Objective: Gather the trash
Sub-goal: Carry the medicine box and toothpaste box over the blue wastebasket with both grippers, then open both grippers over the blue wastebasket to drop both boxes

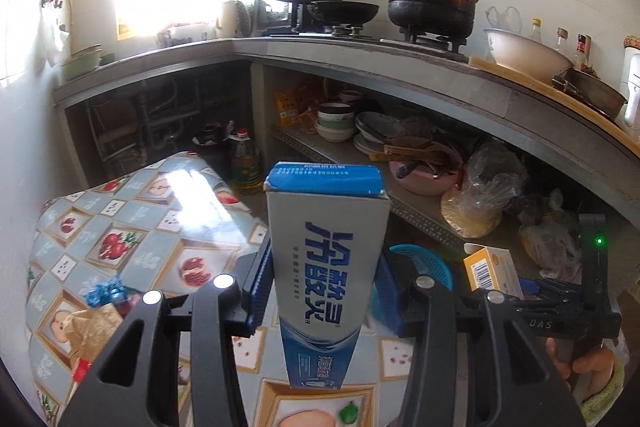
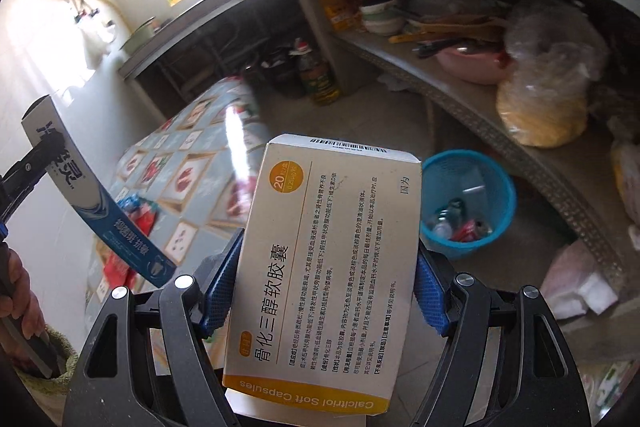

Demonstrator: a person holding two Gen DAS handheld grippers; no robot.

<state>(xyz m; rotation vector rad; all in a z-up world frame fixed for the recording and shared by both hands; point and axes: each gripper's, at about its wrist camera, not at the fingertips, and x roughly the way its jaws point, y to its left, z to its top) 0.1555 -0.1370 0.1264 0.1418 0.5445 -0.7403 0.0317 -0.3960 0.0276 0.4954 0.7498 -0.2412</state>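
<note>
Left tongs [image 1: 320, 291] clamp a toothpaste box [image 1: 326, 267], right tongs [image 2: 322, 287] clamp a capsule box [image 2: 328, 267], blue wastebasket [image 2: 466, 203] at two o'clock.

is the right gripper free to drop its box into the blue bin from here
Probably yes. The right gripper is clamped on the medicine box, and the blue bin stands open-topped on the floor just ahead and to its right. Nothing visible lies between them; the left gripper with its toothpaste box is off to the other side.

The medicine box [image 2: 324, 267] hides part of the blue basket [image 2: 468, 203]; the trash inside the basket is too blurred to name.
</note>
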